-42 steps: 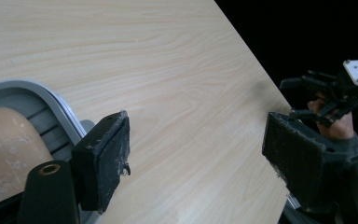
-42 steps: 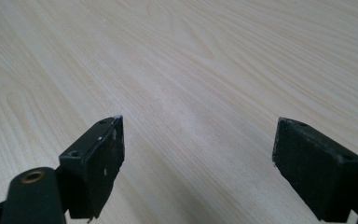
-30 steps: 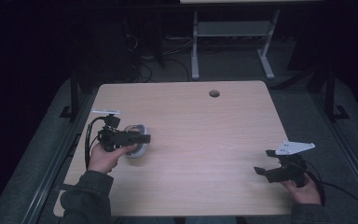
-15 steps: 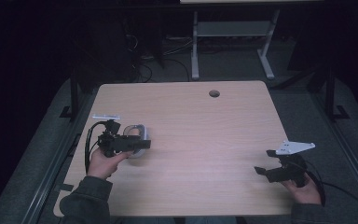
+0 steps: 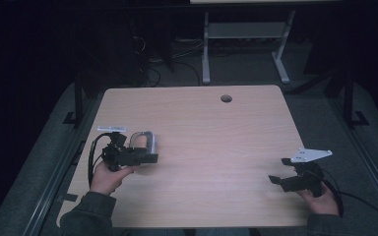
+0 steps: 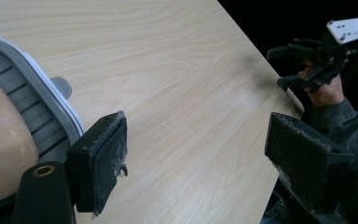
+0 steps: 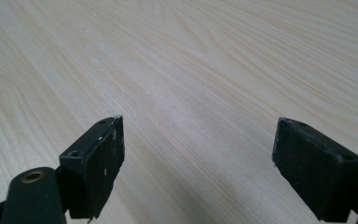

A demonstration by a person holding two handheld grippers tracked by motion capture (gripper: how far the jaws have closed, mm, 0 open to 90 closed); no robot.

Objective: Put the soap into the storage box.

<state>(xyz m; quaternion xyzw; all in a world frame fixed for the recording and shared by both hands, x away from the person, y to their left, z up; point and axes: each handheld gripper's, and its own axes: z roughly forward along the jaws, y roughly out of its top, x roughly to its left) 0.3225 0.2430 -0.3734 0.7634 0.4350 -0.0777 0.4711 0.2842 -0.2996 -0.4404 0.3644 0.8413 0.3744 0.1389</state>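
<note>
Left claw (image 5: 145, 158) jaws wide, just been opening, nothing between them — the grey container (image 5: 144, 142) sits on the table (image 5: 216, 147) just beside it, outside the jaws. Right claw (image 5: 281, 179) open over bare wood, well apart.

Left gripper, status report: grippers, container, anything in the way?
Left gripper open, jaws just widened, nothing between. Container on table beside it. Right gripper open, idle. Nothing in the way.

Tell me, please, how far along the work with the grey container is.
Done: the grey container, something tan inside, rests on the table, free of any grip. In hand: the left gripper has just been opening its jaws, nothing between them, beside the container. Left: probably drawing that gripper away; the right gripper waits open.
</note>
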